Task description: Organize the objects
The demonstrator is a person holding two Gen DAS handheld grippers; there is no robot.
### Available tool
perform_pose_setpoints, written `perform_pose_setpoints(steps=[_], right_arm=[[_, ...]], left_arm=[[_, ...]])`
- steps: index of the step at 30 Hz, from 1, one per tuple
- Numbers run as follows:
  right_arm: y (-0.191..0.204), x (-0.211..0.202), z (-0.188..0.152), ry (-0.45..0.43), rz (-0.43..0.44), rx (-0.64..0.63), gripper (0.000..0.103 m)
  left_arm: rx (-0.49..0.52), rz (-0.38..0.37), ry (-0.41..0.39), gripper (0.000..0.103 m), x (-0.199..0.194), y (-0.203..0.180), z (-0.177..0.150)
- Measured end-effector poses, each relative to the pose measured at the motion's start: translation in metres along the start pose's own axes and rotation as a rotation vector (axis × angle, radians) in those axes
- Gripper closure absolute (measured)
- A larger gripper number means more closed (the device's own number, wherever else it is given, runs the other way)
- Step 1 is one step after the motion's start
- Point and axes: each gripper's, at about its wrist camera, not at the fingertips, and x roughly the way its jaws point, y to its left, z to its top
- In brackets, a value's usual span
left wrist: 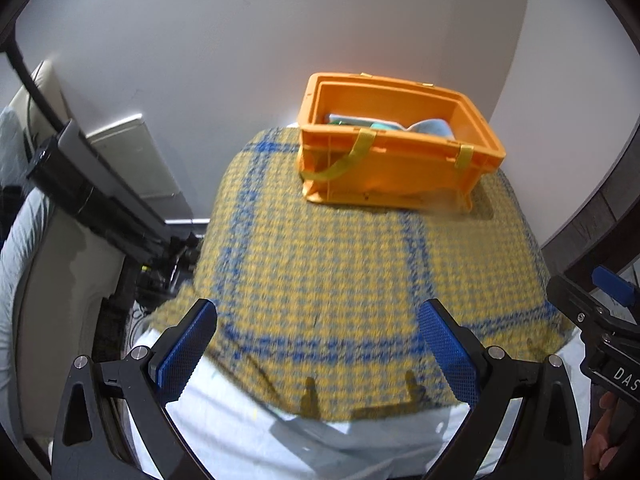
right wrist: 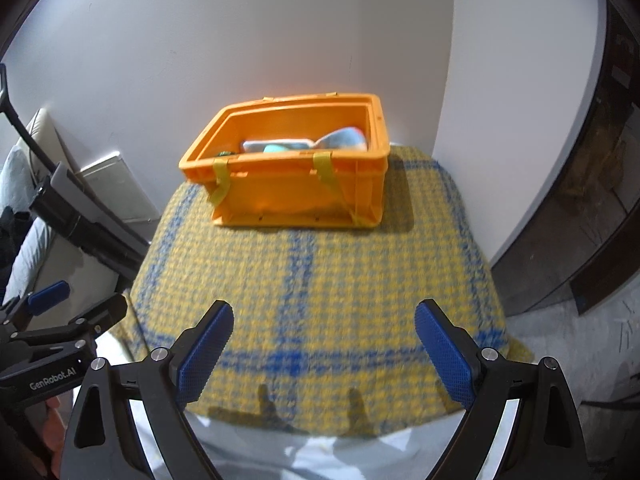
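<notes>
Orange crate (left wrist: 396, 156) at the far end of the bench, set on the yellow-and-blue checked cloth (left wrist: 340, 280), close to the white wall (left wrist: 280, 40). Long axis across the view, roughly parallel to that wall; open top up, one long side toward the cameras. Rectangular, rimmed, ribbed at the corners, with yellow-green straps (right wrist: 221, 184) hanging over the near rim. Inside, pale blue and teal things (right wrist: 304, 142), possibly folded cloths; too blurred to tell. Left tongs (left wrist: 320, 356) spread wide, nothing between the blue pads (left wrist: 182, 354), held over the cloth's near edge, well short of the crate. Right tongs (right wrist: 325, 350) likewise wide and empty, just beside the left pair, equally short of the crate.
</notes>
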Motion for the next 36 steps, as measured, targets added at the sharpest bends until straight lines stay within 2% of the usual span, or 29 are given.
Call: perform_pose_setpoints(steps=[13,14,16,36], right_arm=[[0.0,-0.019,-0.035,0.019,-0.006,0.022,0.011],[0.0,-0.019,-0.037,0.02,-0.009,0.024,0.011],[-0.003,-0.02,-0.041,0.025,-0.009,0.033,0.011],[-0.006,-0.026,-0.048,0.026,-0.012,0.049,0.011]], left_arm=[[0.031,0.037,0.049,0.0,-0.012,0.003,-0.038],[0.095,0.007,0.037,0.0,-0.012,0.001,-0.039],[0.102,0.007,0.04,0.0,-0.013,-0.001,-0.043],[0.122,0.007,0.028,0.0,-0.021,-0.003,-0.047]])
